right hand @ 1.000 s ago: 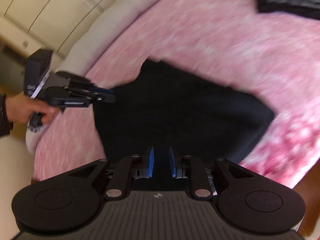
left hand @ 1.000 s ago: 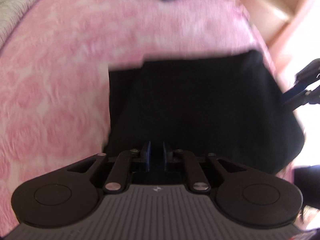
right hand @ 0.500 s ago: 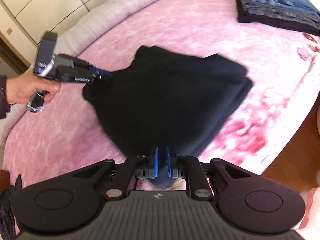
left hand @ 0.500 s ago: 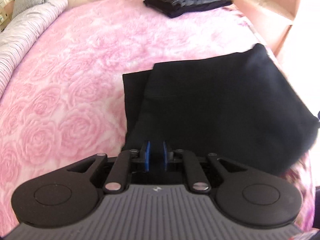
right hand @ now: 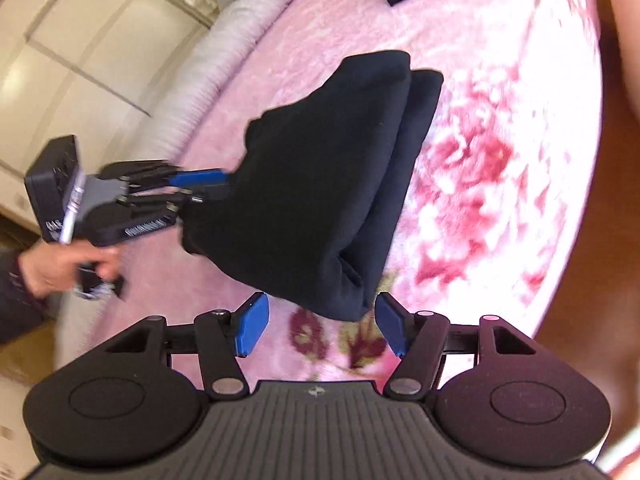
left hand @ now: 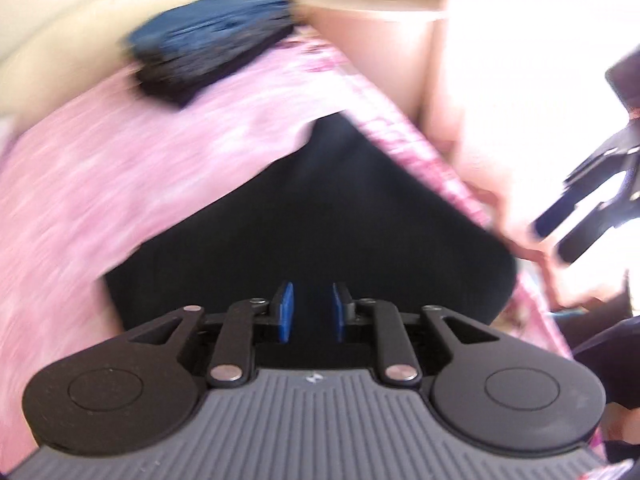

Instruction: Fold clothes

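Observation:
A black garment (left hand: 320,200) lies folded in thick layers on the pink bedspread (left hand: 120,160). In the left wrist view my left gripper (left hand: 313,300) sits low over its near edge, with the pads a narrow gap apart. The jaws are opening, and dark cloth fills the gap. The right wrist view shows the left gripper (right hand: 224,186) at the left edge of the garment (right hand: 320,180), which is drawn up to its fingertips. My right gripper (right hand: 320,308) is opening wide; the garment's near corner lies just ahead of its pads, untouched. The right gripper (left hand: 548,244) also shows in the left wrist view, off the bed's edge.
A stack of folded dark and blue clothes (left hand: 212,44) sits at the far end of the bed. A long pale bolster (right hand: 224,64) lines the bed's far side, with white cupboard doors (right hand: 80,60) behind. A hand (right hand: 68,268) holds the left gripper. Brown floor (right hand: 592,200) lies past the bed's edge.
My right gripper has spread its jaws and let go of the garment's corner, which now rests on the bed. Both views have swung and rolled. The garment lies narrower, with its layers doubled.

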### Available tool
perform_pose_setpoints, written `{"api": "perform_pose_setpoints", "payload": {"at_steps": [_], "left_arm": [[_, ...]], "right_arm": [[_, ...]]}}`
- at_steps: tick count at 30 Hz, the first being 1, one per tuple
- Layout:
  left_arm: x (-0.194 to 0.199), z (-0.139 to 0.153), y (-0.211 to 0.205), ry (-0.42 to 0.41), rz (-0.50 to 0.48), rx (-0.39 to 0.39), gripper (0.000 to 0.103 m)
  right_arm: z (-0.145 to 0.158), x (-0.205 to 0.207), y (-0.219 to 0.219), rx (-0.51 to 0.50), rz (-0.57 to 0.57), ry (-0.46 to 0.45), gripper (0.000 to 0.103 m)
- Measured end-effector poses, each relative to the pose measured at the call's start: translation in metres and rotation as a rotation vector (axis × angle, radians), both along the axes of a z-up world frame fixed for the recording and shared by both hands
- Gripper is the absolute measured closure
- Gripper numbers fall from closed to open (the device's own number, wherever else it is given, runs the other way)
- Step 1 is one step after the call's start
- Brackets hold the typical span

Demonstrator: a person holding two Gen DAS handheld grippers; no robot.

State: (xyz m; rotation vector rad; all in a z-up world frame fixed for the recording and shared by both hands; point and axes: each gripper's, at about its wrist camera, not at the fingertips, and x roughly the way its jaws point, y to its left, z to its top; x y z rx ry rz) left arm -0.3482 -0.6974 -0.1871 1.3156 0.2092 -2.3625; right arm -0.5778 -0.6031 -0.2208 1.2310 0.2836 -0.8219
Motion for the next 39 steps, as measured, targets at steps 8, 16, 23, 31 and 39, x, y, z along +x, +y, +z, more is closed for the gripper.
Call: {"api": "perform_pose_setpoints", "payload": {"at_steps": [8, 16, 23, 31, 39], "left_arm": [[-0.058, -0.053, -0.042, -0.152, -0.046, 0.130, 0.081], [-0.061, -0.054, -0.036, -0.181, -0.022, 0.138, 0.080], [-0.063, -0.036, -0.040, -0.152, 0.037, 0.159, 0.081], [-0.097, -0.017, -0.069, -0.010, 0.077, 0.103, 0.080], [-0.122, -0.061, -0.102, -0.043, 0.128, 0.143, 0.077]], "right_arm": [[-0.055, 0.005, -0.045, 0.048, 0.072, -0.313, 0.036], [-0.061, 0.036, -0.034, 0.080, 0.145, -0.311, 0.031], [-0.041, 0.019, -0.037, 0.067, 0.117, -0.241, 0.030], [-0.022, -0.015, -0.045, 0.017, 0.038, -0.177, 0.030], [-0.025, -0.038, -0.040, 0.023, 0.026, -0.119, 0.029]]}}
